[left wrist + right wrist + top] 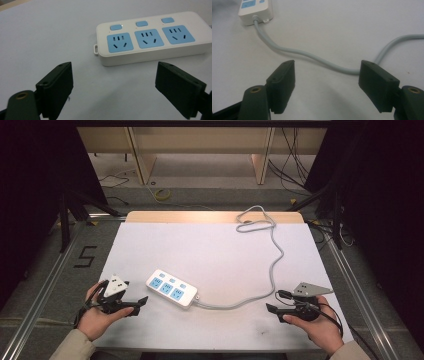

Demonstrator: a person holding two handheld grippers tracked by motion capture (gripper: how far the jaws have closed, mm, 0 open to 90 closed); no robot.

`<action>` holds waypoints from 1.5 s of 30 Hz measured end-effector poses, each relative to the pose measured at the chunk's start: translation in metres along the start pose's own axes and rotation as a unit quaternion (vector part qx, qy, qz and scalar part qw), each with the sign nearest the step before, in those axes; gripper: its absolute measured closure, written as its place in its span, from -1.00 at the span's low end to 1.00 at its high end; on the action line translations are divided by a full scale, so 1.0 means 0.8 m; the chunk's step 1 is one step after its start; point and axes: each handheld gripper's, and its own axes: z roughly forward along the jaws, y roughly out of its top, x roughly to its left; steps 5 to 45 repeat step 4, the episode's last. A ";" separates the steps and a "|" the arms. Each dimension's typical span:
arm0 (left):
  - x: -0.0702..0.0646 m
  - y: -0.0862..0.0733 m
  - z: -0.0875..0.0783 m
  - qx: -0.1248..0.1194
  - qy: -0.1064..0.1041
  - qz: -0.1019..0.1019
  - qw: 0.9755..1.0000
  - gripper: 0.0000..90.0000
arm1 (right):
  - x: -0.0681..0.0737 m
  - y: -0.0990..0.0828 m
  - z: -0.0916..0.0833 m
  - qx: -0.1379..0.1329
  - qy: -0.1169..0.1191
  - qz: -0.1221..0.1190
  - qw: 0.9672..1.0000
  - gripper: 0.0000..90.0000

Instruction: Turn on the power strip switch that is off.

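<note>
I work at a white table top [215, 250] with a bare wooden strip along its far edge, standing on grey floor with metal rails at both sides. Beyond it, pale wooden shelving [200, 150] lines the back, black cables trail across the floor at right, and a yellow coil [162, 195] lies on the floor past the table. A black figure 5 [86, 256] is taped on the floor at left.

The white power strip [171, 287] with three blue sockets lies left of centre, near my side. Its grey cord [272, 265] leaves its right end, curves across the table and loops at the far edge.

My left gripper [113, 87] hangs just beside the strip's near end, jaws spread wide, holding nothing. My right gripper [327, 86], well apart from the strip, is likewise spread and empty, the cord crossing the table just beyond its jaws
</note>
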 end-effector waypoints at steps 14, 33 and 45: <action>0.000 0.000 0.002 0.000 -0.002 -0.002 1.000 -0.69 | 0.000 0.000 0.000 0.000 -0.001 0.001 1.000 -0.34; 0.000 0.000 0.002 0.000 -0.002 -0.002 1.000 -0.69 | 0.000 0.000 0.000 0.000 -0.001 0.001 1.000 -0.34; 0.000 0.000 0.002 0.000 -0.002 -0.002 1.000 -0.69 | 0.000 0.000 0.000 0.000 -0.001 0.001 1.000 -0.34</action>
